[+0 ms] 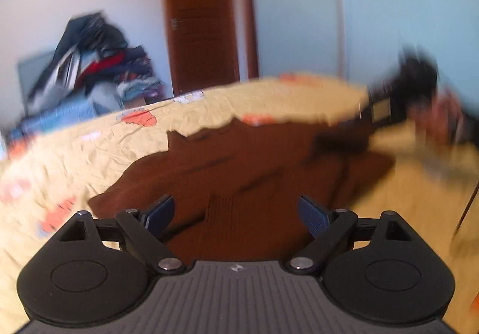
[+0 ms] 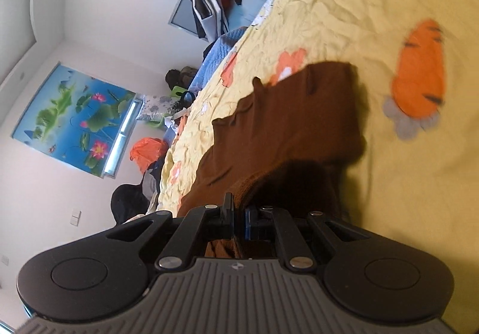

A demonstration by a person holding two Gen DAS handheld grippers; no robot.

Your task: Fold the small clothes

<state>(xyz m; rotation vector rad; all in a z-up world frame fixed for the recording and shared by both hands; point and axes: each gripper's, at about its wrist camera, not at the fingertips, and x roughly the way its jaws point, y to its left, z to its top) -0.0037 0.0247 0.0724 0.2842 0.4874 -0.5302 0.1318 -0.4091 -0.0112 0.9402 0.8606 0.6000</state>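
Note:
A brown knitted garment [image 1: 239,160] lies spread on a yellow bedsheet [image 1: 89,142] with orange prints. My left gripper [image 1: 236,211] is open just above its near part, blue-padded fingers [image 1: 161,211] wide apart and empty. In the left wrist view my right gripper [image 1: 386,106] shows blurred at the garment's far right edge. In the right wrist view the right gripper [image 2: 238,214] is shut on an edge of the brown garment [image 2: 284,124], holding that part raised off the yellow sheet [image 2: 389,184].
A pile of mixed clothes [image 1: 89,64] sits past the bed's far left edge. A brown door [image 1: 206,19] and pale wardrobe [image 1: 359,4] stand behind the bed. An orange bag [image 2: 146,151] and a dark chair [image 2: 128,205] stand beside the bed.

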